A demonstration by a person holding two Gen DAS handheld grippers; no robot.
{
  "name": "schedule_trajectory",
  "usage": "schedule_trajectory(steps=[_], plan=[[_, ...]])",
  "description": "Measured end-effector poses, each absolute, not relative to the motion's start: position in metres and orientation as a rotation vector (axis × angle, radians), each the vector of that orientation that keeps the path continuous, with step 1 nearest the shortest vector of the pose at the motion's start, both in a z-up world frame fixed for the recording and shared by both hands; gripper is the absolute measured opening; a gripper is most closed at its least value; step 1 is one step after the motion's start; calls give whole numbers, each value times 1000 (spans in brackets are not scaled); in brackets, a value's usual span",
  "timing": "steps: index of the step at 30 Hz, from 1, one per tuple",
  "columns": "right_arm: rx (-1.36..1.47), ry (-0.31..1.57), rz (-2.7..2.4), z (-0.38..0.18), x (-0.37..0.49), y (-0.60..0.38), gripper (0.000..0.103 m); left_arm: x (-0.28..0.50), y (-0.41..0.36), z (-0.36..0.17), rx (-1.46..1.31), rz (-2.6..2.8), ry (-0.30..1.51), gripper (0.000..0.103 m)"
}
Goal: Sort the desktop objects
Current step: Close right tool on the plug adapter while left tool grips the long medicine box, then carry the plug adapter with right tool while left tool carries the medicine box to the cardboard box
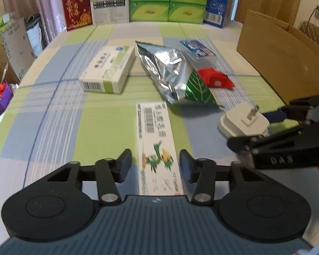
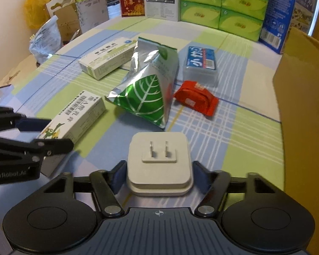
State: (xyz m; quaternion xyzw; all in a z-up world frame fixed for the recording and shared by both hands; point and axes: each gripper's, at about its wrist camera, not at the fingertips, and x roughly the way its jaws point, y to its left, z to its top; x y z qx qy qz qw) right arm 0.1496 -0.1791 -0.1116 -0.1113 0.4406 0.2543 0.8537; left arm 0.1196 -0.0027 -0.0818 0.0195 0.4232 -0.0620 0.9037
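Desktop objects lie scattered on a checked tablecloth (image 1: 53, 110). Seen from the left wrist, the left gripper (image 1: 155, 165) hangs low with its jaws spread wide on either side of a long white medicine box (image 1: 157, 144) with a green cartoon print, not touching it. Beyond lie a second white box (image 1: 108, 70), a silver leaf-print pouch (image 1: 170, 72) and a red packet (image 1: 214, 77). At the right, the right gripper (image 1: 263, 123) holds a white plug adapter (image 1: 242, 121).

From the right wrist, the right gripper's fingers (image 2: 119, 176) pinch the adapter's sides, prongs pointing forward, near the table's front. A blue tissue pack (image 2: 201, 60) lies behind the red packet, and a cardboard box (image 2: 304, 106) stands at the right.
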Motion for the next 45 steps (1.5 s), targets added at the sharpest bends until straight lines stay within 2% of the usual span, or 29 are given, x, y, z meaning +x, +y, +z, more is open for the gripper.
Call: schedule_trajectory(steps=[5, 8, 10, 25, 45], plan=[[-233, 919, 533, -112, 149, -179, 62, 133, 1, -84, 10, -108, 876, 47], [-228, 909, 528, -113, 152, -178, 62, 137, 1, -87, 4, -117, 887, 43], [-233, 904, 526, -113, 153, -176, 62, 138, -1, -88, 10, -128, 891, 34], [-192, 895, 466, -99, 142, -188, 62, 119, -15, -83, 62, -164, 909, 33], [-81, 797, 285, -7, 12, -285, 62, 23, -79, 7, -21, -265, 822, 33]])
